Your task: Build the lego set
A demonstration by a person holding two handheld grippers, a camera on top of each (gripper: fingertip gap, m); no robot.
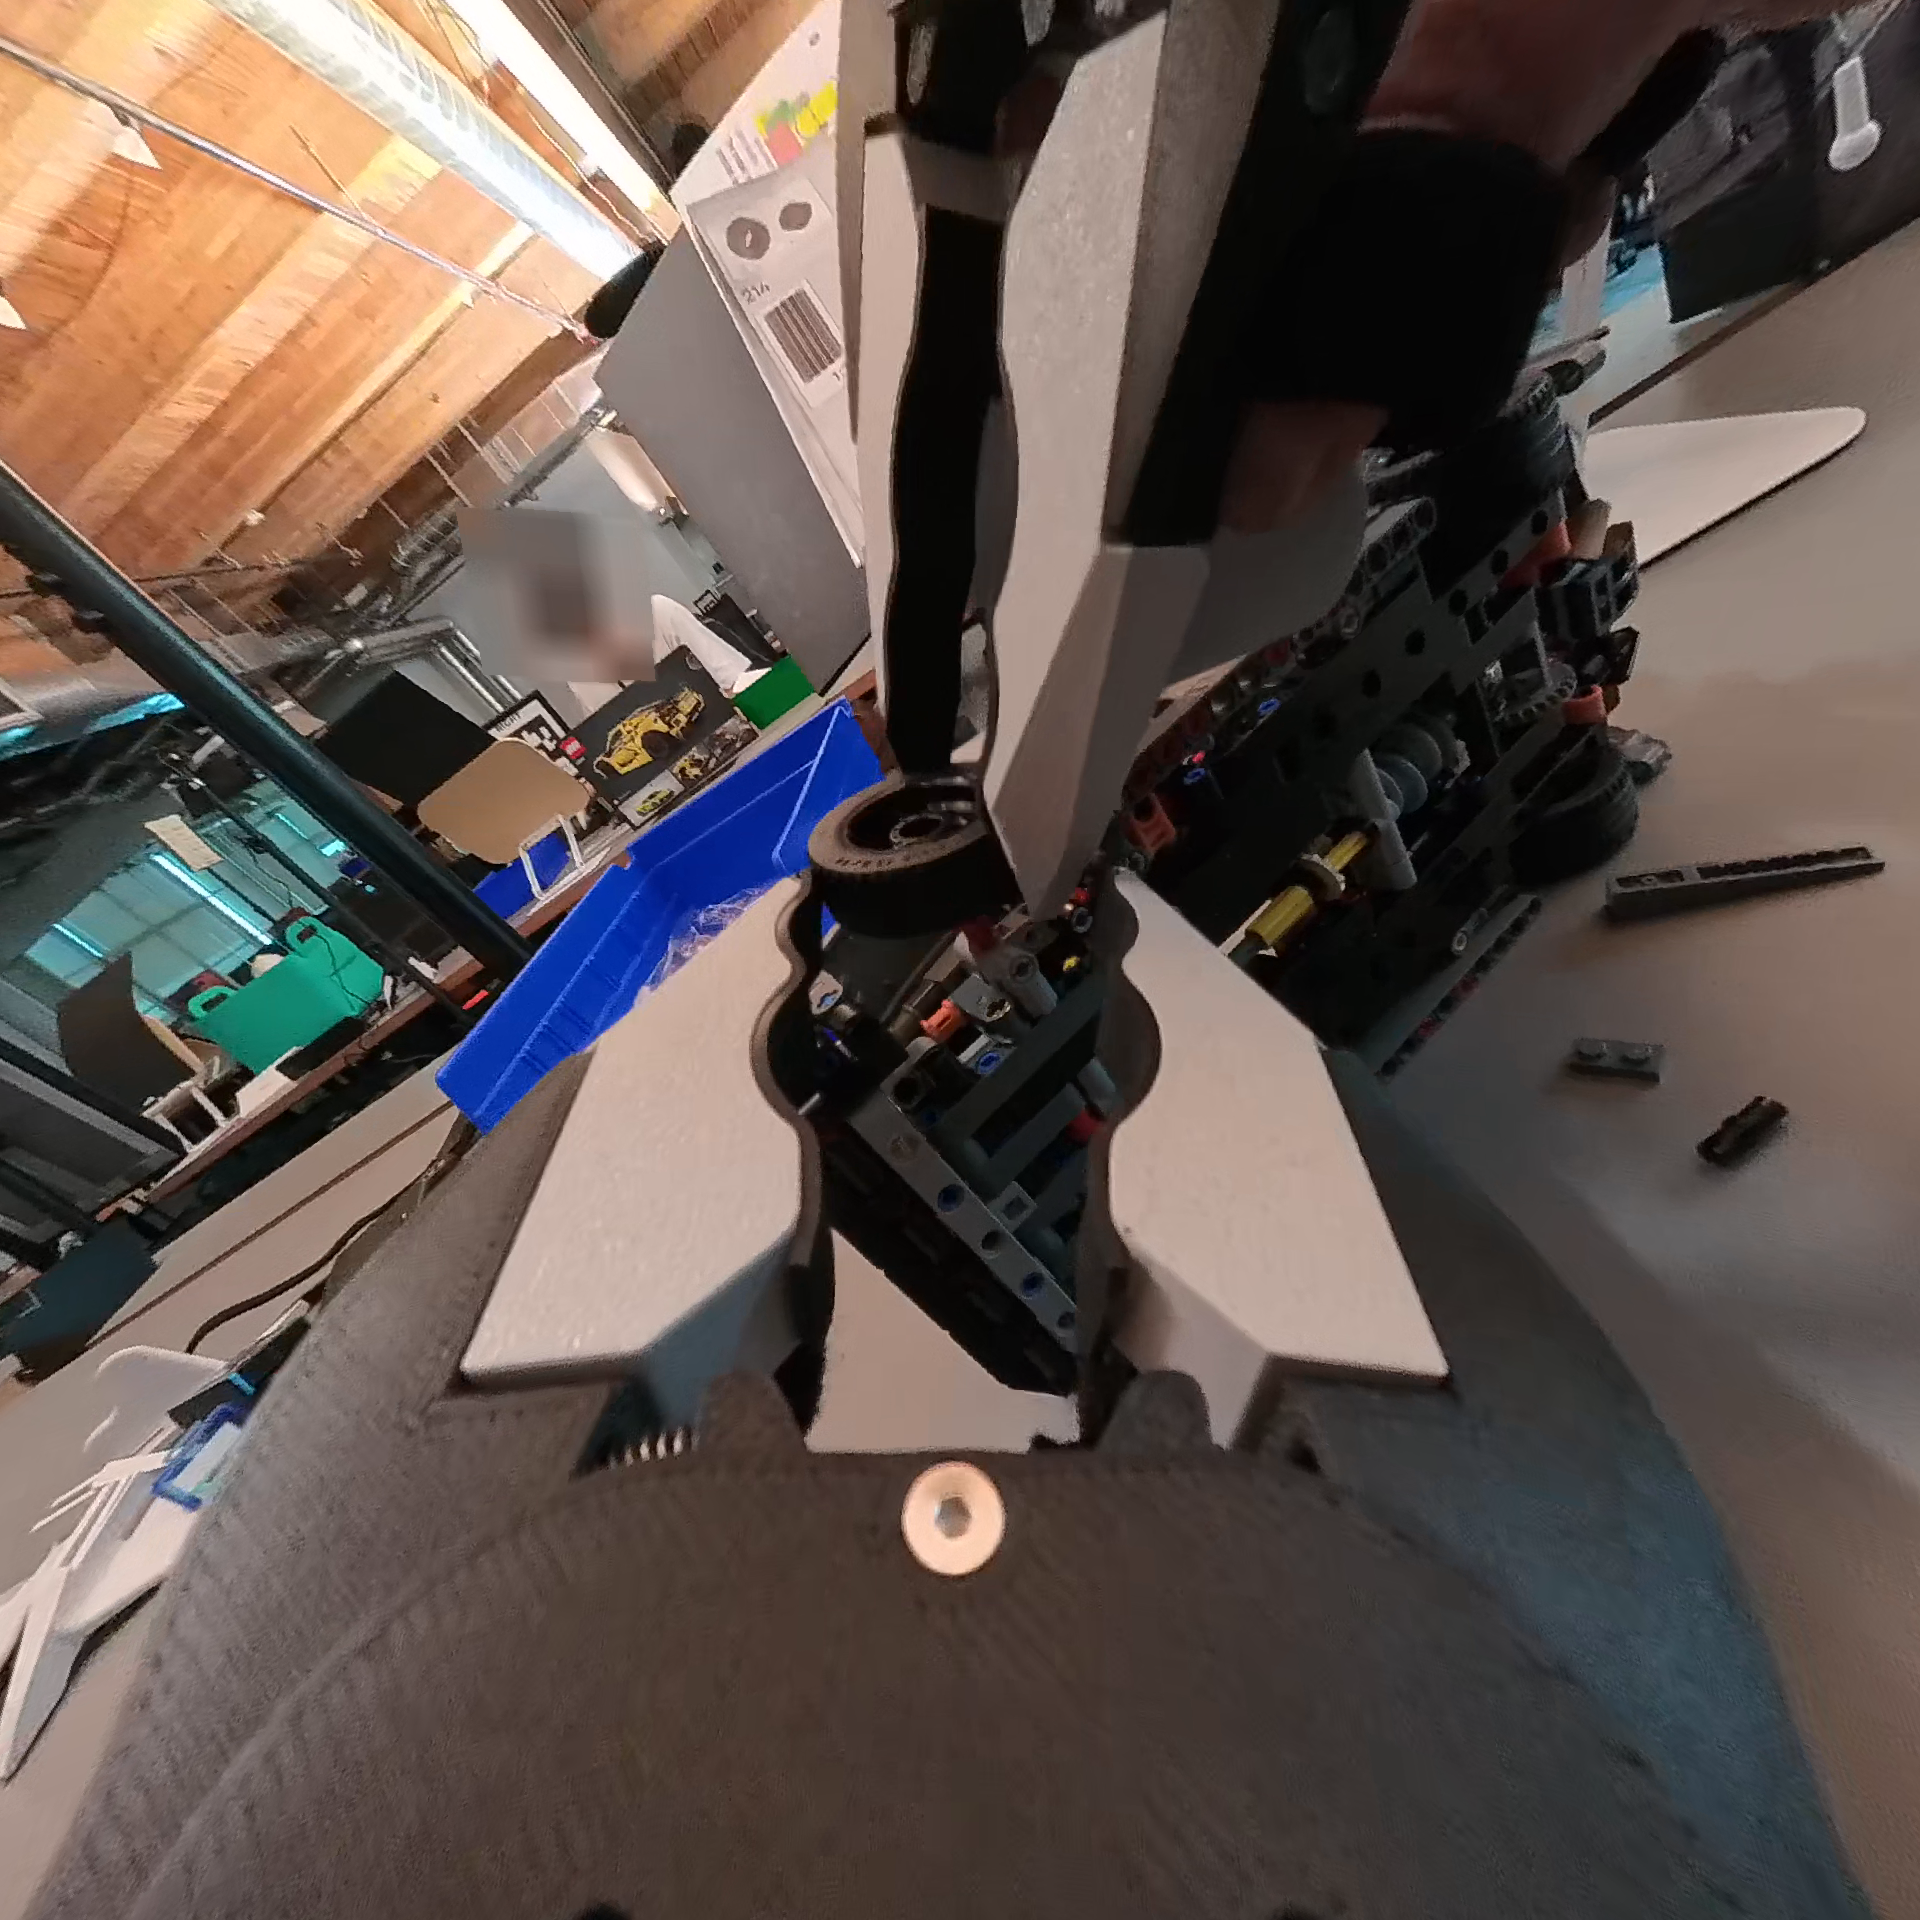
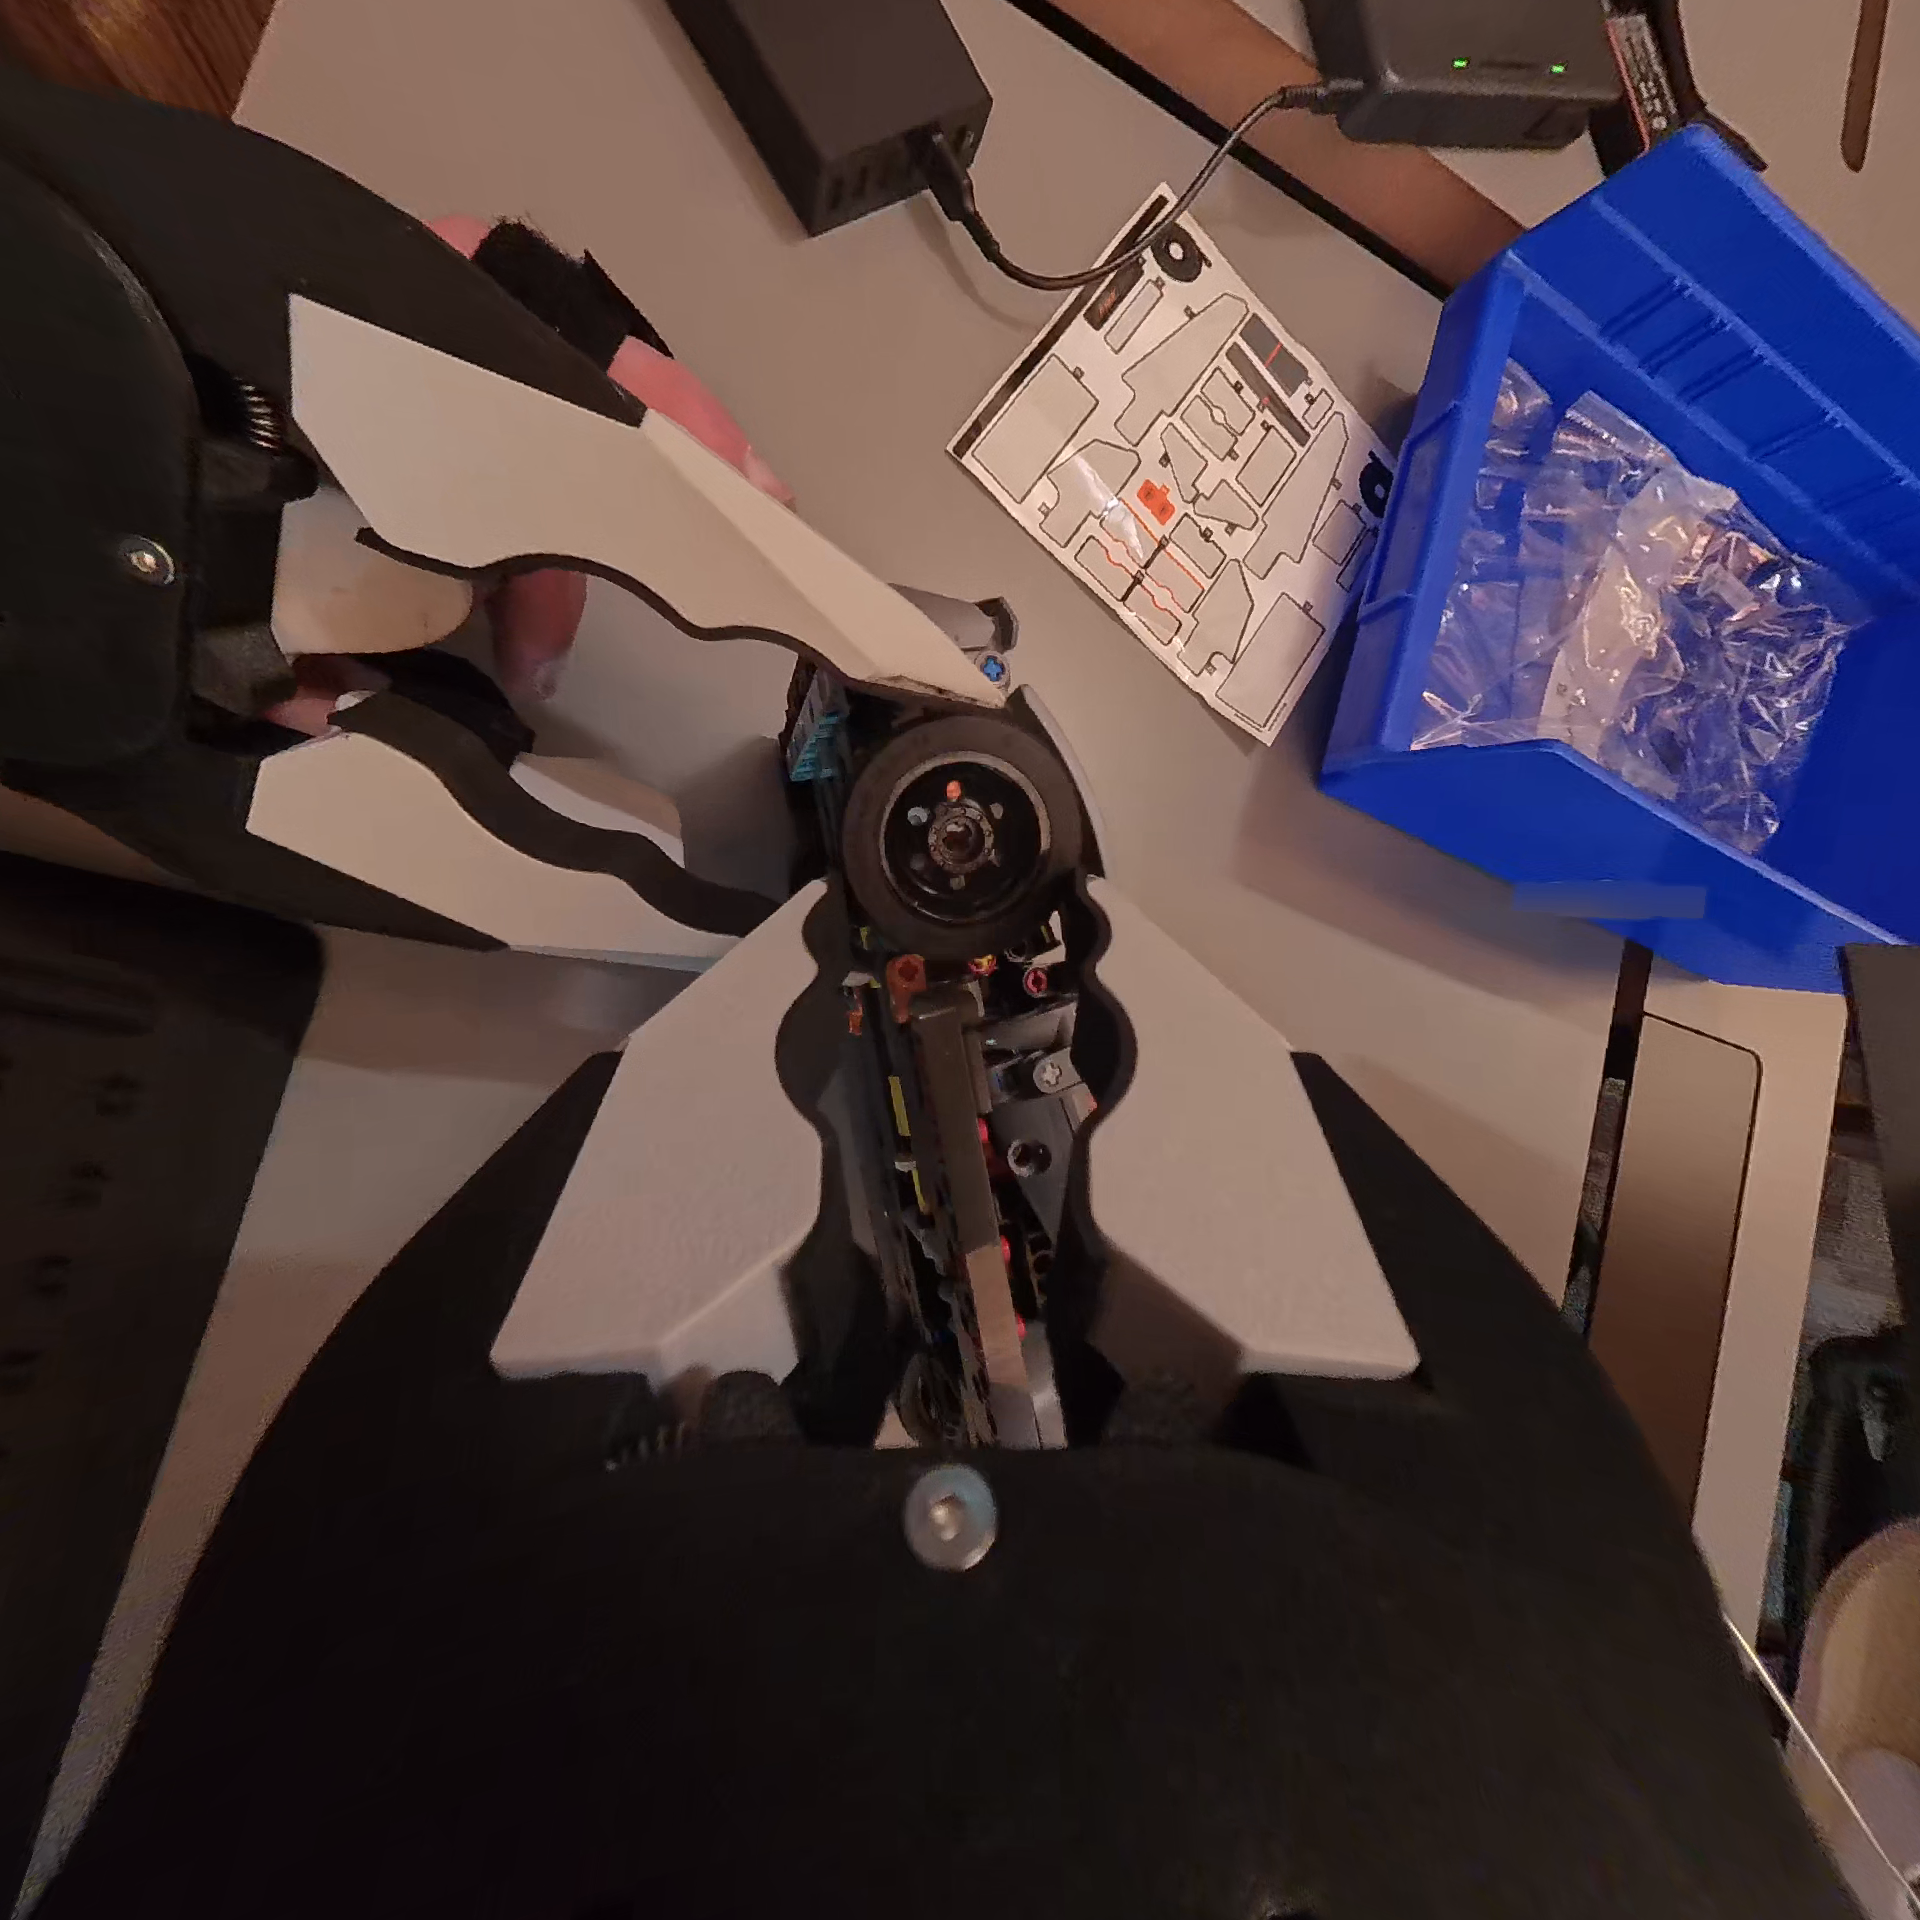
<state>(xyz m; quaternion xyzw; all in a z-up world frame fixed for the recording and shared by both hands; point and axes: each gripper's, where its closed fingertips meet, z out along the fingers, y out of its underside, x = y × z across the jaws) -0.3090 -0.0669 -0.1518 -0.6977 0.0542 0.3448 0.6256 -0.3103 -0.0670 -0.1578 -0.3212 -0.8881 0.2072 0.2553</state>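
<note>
A dark grey Lego car chassis (image 1: 1403, 748) with coloured pins stands on its edge on the table. My left gripper (image 1: 961, 899) is shut on its near end, with the frame between the fingers. A black wheel (image 1: 894, 847) sits at that end. My right gripper (image 1: 977, 836) comes down from above with one fingertip on each side of this wheel. In the right wrist view the wheel (image 2: 956, 831) sits at my right gripper's (image 2: 954, 891) fingertips, with the chassis (image 2: 956, 1122) showing between the fingers. The left gripper (image 2: 873, 795) reaches in from the left and clamps the chassis.
A blue bin (image 2: 1662, 810) holding clear plastic bags stands at the right, also visible in the left wrist view (image 1: 665, 935). A sticker sheet (image 2: 1174, 468) and a black charger (image 2: 862, 94) with its cable lie beyond. Loose dark pieces (image 1: 1745, 873) (image 1: 1616, 1060) (image 1: 1740, 1132) lie on the table. Left and right tips are no more than a few centimetres apart. Left tips and right tips are each some 25 cm from the black charger (image 2: 862, 94).
</note>
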